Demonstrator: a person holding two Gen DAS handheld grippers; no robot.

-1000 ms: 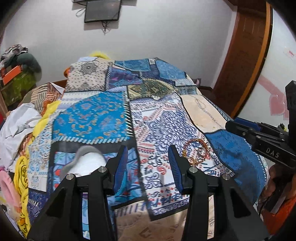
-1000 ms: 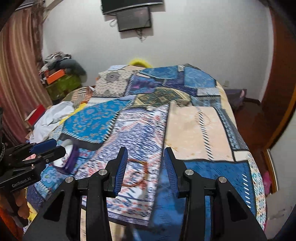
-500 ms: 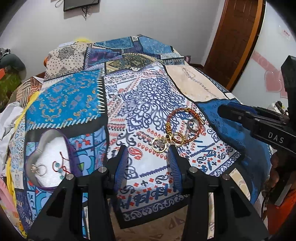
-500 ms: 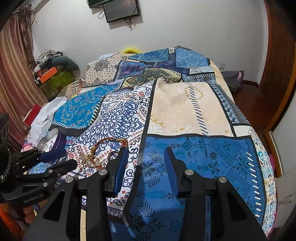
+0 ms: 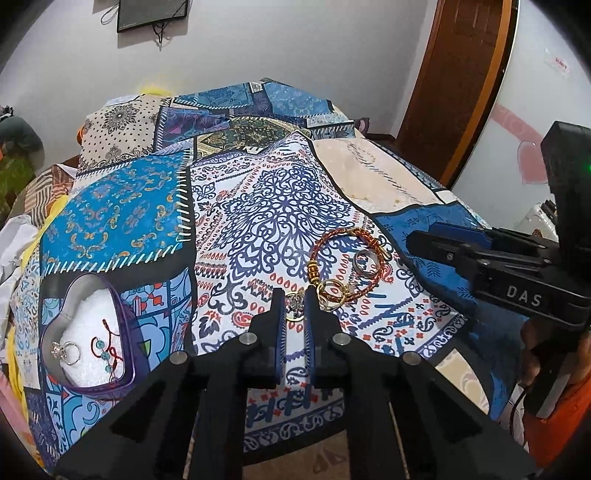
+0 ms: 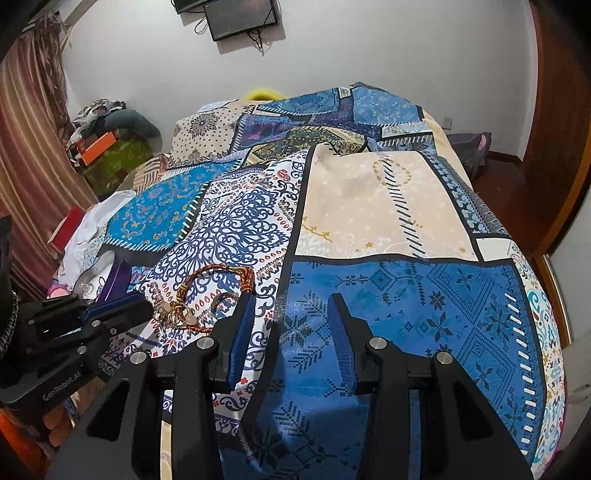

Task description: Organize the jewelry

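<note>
A heart-shaped purple jewelry box (image 5: 125, 332) with white padding lies on the patchwork bedspread (image 5: 258, 206) at the left; inside are a silver ring (image 5: 66, 349) and a red beaded string (image 5: 105, 349). A red-gold braided bracelet (image 5: 325, 247), a silver ring (image 5: 364, 262) and gold rings (image 5: 332, 291) lie mid-bed. My left gripper (image 5: 294, 306) is shut on a gold ring with a stone (image 5: 294, 303). My right gripper (image 6: 291, 325) is open and empty above the blue patch, right of the bracelet (image 6: 207, 273).
Clothes and an orange box (image 6: 98, 144) are piled at the far left by a striped curtain (image 6: 26, 155). A wooden door (image 5: 454, 81) stands at the right. A screen (image 6: 242, 16) hangs on the back wall. The bed's front edge is just below both grippers.
My left gripper has moved forward to the jewelry pile and closed its jaws on the gold ring. My right gripper has stayed open, shifting slightly nearer the bracelet.
</note>
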